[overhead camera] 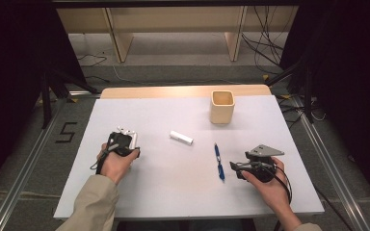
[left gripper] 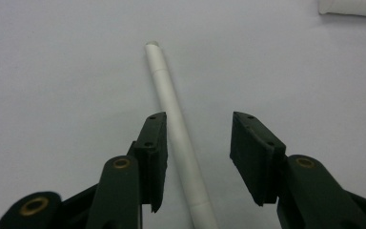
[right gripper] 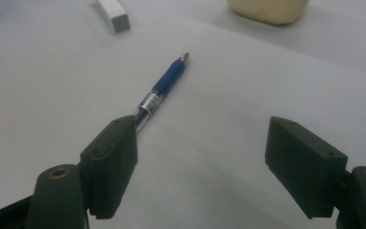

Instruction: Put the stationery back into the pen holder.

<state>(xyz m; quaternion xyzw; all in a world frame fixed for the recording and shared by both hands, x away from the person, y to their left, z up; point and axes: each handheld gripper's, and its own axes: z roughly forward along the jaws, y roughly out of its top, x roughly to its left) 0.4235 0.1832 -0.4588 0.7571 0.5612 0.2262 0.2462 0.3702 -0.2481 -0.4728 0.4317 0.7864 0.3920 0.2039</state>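
A white pen (left gripper: 171, 100) lies on the table between the jaws of my left gripper (left gripper: 198, 143), close to the left jaw and touching neither. That gripper is open. In the high view the left gripper (overhead camera: 124, 139) sits at the table's left, with the white pen (overhead camera: 126, 130) poking out beyond it. A blue pen (right gripper: 164, 83) lies ahead of my right gripper (right gripper: 200, 148), its rear end hidden behind the left jaw. The right gripper (overhead camera: 237, 168) is open and empty, just right of the blue pen (overhead camera: 218, 161).
A beige square cup (overhead camera: 221, 107) stands upright at the back right of the white table (overhead camera: 173, 192). A small white block (overhead camera: 181, 137) lies near the middle, also seen as the white block (right gripper: 113, 10) in the right gripper view. The cup's base (right gripper: 269, 8) shows far ahead.
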